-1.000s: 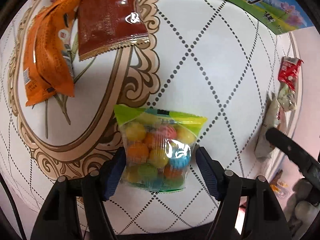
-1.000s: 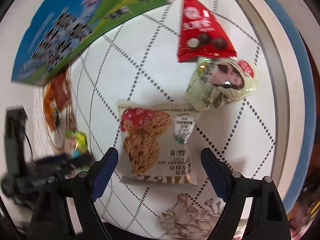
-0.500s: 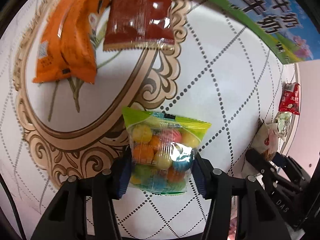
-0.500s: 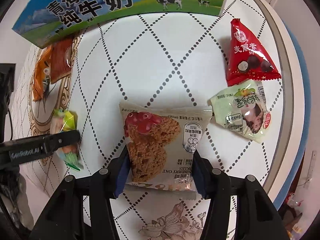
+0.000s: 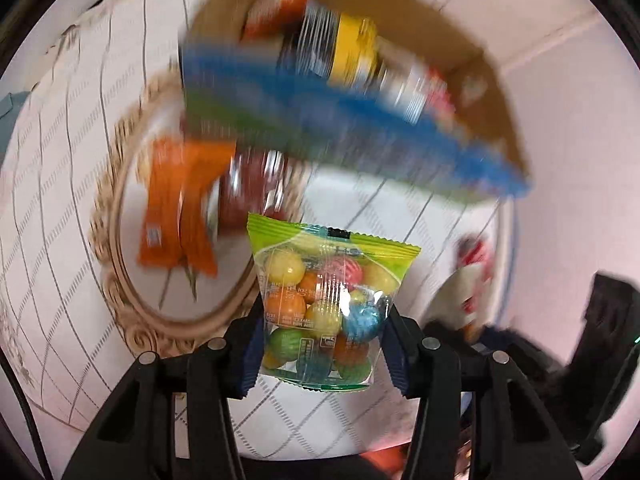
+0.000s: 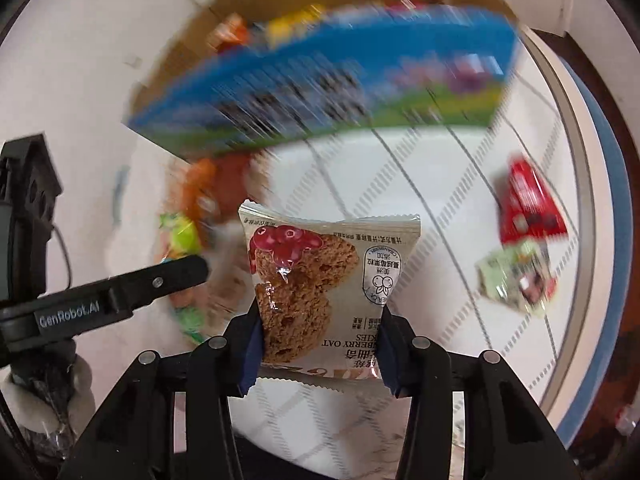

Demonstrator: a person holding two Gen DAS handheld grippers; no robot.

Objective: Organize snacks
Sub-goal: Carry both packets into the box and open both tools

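Now both packets hang clear of the surface (image 5: 72,208), and the open cardboard box with the blue and green printed front (image 5: 360,128) lies ahead of and above each pair of tongs, so the coming move is forward over its near wall. The left tongs (image 5: 324,344) are clamped narrow on the clear plastic bag of coloured gumballs with a green top seal (image 5: 324,300), its long axis pointing away from the pads. The right tongs (image 6: 320,340) pinch the pale oat-cookie packet printed with red berries (image 6: 324,280) the same way. Neither hand looks clearly nearer the box. A second ago both sets of tongs stood wide around packets lying flat; their jaws have just been closing, and the box interior has come into sight.
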